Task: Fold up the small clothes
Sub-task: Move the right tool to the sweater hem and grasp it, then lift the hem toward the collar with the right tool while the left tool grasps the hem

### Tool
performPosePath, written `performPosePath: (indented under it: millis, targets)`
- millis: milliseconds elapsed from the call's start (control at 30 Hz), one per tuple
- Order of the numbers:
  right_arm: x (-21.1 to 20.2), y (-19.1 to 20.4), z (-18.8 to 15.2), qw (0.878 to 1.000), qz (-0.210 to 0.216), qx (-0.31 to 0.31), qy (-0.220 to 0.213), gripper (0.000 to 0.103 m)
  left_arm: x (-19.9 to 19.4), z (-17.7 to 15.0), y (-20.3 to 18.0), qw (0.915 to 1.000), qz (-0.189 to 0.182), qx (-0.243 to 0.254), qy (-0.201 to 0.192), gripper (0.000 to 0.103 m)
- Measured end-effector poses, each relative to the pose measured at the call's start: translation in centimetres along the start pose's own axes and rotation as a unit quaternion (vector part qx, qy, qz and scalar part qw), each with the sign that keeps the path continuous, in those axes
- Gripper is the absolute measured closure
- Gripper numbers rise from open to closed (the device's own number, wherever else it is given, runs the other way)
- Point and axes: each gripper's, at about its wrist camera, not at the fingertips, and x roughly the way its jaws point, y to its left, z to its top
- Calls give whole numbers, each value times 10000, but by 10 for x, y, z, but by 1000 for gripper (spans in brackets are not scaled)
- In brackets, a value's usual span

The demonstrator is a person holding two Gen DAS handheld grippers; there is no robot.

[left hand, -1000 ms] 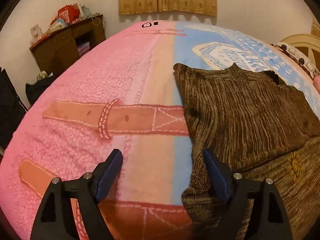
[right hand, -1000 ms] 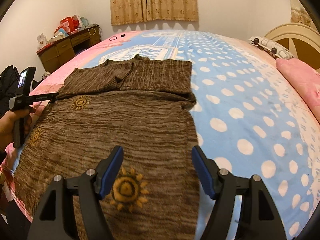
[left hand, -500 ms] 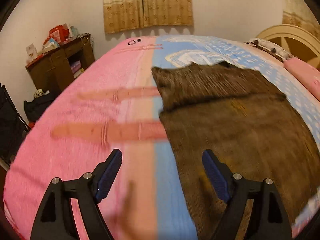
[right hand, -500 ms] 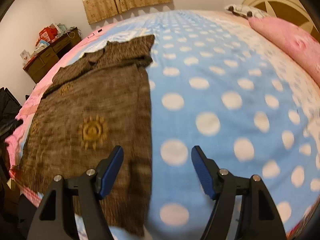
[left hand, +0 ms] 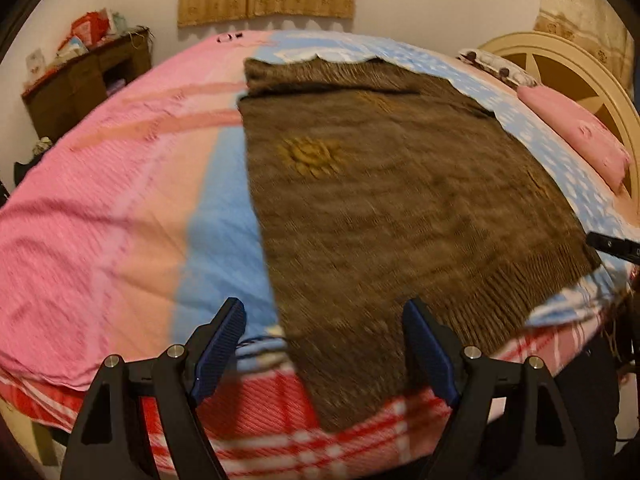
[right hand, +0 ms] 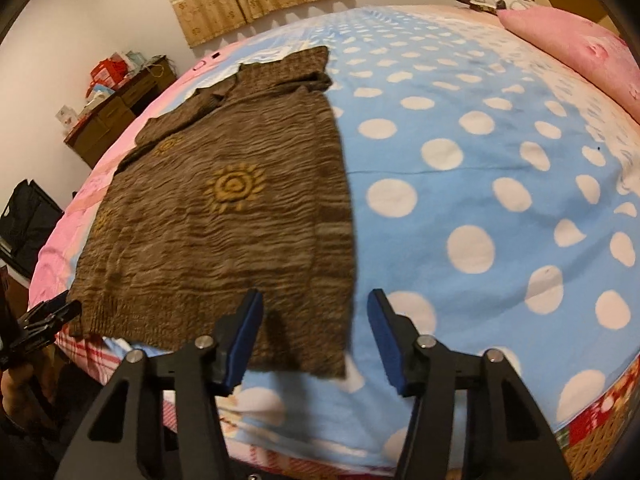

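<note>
Right wrist: sweater (right hand: 224, 216) hem lies before spread right claw (right hand: 316, 332).

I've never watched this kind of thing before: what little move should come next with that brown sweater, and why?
Probably lower both open grippers, left and right, onto the near hem of the sweater and pinch its corners. It lies flat on the bed, sleeves already folded in, and neither gripper holds anything.

A coarse, ribbed brown knit sweater (right hand: 224, 216) lies on a soft, matt fleece blanket (right hand: 480, 184); the desk (left hand: 80, 92) is dark wood.
</note>
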Motion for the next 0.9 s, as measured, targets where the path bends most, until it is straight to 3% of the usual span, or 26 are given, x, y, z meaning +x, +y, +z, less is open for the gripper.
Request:
performPosePath:
  millis: [100, 233, 667, 733, 767, 833, 900]
  targets:
    - [1, 4, -6, 10000, -23, -52, -51, 53, -3, -4, -2, 10000, -15, 19, -24, 28]
    - [0, 3, -11, 9999, -28, 11, -118, 67, -6, -10, 5, 9999, -36, -103, -60, 38]
    - [2, 14, -19, 9995, 141, -25, -280, 67, -4, -14, -3, 9995, 261, -166, 78, 38]
    - [3, 18, -19, 9993, 45, -157, -322, 78, -5, -15, -3, 9996, 250, -131, 59, 40]
    - [3, 20, -19, 9992, 1, -206, -334, 84, -5, -16, -4, 9996, 266, -117, 56, 45]
    - [0, 18, -18, 9990, 21, -178, -403, 92, -7, -15, -6, 9997, 236, -114, 30, 70]
    - [-6, 14, -17, 9985, 168, -96, -518, 93, -10, -14, -6, 9999, 72, -112, 38, 90]
